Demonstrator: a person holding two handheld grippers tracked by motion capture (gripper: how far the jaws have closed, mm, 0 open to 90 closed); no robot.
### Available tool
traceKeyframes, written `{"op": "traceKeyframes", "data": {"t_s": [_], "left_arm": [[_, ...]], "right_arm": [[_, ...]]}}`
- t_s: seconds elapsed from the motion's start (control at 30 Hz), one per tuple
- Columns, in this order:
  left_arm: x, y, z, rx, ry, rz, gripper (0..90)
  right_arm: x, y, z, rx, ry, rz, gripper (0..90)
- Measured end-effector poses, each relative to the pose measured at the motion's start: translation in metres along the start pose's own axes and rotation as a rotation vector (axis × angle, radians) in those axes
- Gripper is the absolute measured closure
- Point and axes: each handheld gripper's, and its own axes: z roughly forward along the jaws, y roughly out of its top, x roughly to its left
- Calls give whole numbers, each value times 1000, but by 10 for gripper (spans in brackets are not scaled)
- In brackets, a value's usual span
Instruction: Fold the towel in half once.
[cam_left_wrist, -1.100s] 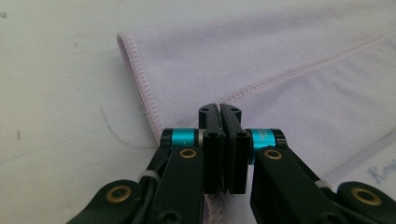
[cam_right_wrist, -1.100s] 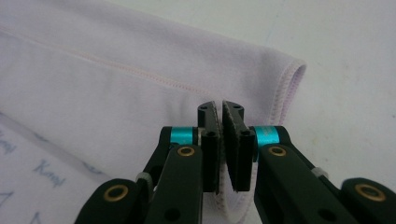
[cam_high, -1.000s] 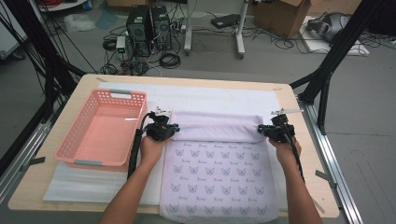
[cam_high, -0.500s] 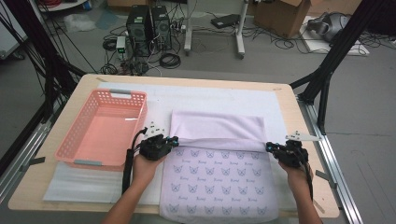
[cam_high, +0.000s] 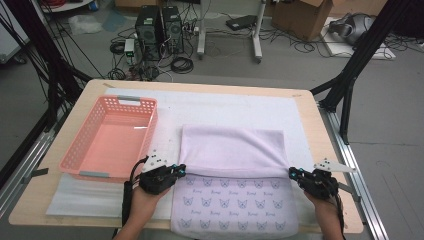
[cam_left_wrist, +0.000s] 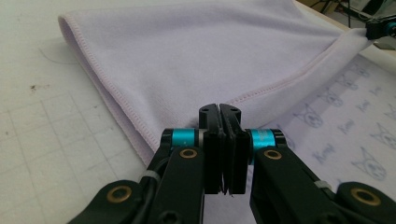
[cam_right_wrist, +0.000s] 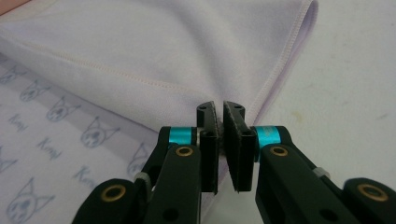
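High view: a lilac towel (cam_high: 232, 150) lies on the white mat (cam_high: 90, 195) that covers the tabletop (cam_high: 320, 130), to the right of a pink basket (cam_high: 112, 137). Its far half is doubled toward the person, so the plain back faces up over the cat-printed side (cam_high: 235, 207). The left claw (cam_high: 179, 170) and the right claw (cam_high: 291, 172) each grip one corner of that folded-over edge, which is drawn taut between them across the middle of the cloth. From this I judge the towel light and thoroughly limp: it carries no shape of its own and follows whatever holds it, so the two corners are the sensible grip points, kept level and well apart to stop the middle sagging.

Left gripper view: the left claw (cam_left_wrist: 219, 114) is clenched, its jaws pressed together on the stitched hem at the corner. The fabric (cam_left_wrist: 187, 60) fans away in soft folds, and the pile looks grippy rather than slick, so a pinch right on the hem should hold.

Right gripper view: the right claw (cam_right_wrist: 218, 112) is likewise clamped on its corner, with only a thin slit between the pads where the cloth sits. The seamed edge (cam_right_wrist: 289, 56) curls over loosely beside it.
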Motion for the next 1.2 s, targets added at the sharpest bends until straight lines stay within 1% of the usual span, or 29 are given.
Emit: {"op": "traceKeyframes", "data": {"t_s": [0.07,0.13,0.17,0.27,0.33,0.4,0.47,0.5,0.53,0.57,0.6,0.67,0.73,0.77,0.83,0.87,0.9,0.93,0.97,1.03,1.07,1.1,1.13,1.2], "left_arm": [[-4,-5,-5,0,-7,-4,875],[-6,-8,-9,4,-7,-1,875],[-7,-9,-12,2,-3,-5,875],[-8,-12,-20,-14,5,-21,894],[-6,-14,-26,-24,14,-25,895],[-6,-16,-28,-26,17,-30,894],[-7,-20,-26,-20,32,-24,882],[-7,-21,-24,-10,35,-25,812],[-8,-22,-21,1,42,-21,711],[-9,-23,-19,10,46,-7,623],[-10,-23,-17,15,47,9,601],[-12,-22,-12,21,51,11,527],[-14,-22,-8,35,65,18,499],[-15,-22,-5,44,73,26,500],[-18,-23,-1,82,94,62,548],[-19,-25,1,107,115,82,592],[-22,-26,3,127,142,113,645],[-25,-27,4,125,157,150,695],[-27,-27,5,131,163,167,774],[-29,-27,5,127,172,171,842],[-29,-28,5,118,174,172,853],[-29,-28,5,109,169,164,857],[-28,-28,3,97,156,150,859],[-26,-26,-2,56,113,115,859]], "right_arm": [[3,-5,-5,-5,6,-4,845],[7,-9,-11,-2,8,-1,845],[9,-11,-13,-4,9,-9,845],[13,-14,-20,-15,12,-9,845],[16,-17,-23,-9,13,-7,845],[17,-18,-23,-6,16,-9,846],[19,-20,-23,-4,14,-17,845],[20,-20,-23,4,9,-17,845],[20,-21,-22,8,8,-21,845],[20,-23,-22,5,9,-20,845],[20,-23,-22,4,9,-19,845],[19,-24,-23,-5,12,-4,844],[18,-25,-24,-11,11,6,843],[18,-25,-24,-12,12,6,843],[19,-26,-24,-12,12,1,843],[19,-26,-24,-13,13,1,843],[19,-26,-25,-12,13,3,843],[19,-26,-25,-11,14,5,843],[18,-26,-25,-13,15,1,843],[18,-26,-25,-13,15,6,843],[18,-26,-24,-12,14,8,843],[18,-26,-24,-11,14,15,843],[17,-26,-23,-9,15,8,842],[17,-26,-22,-9,15,4,842]]}}
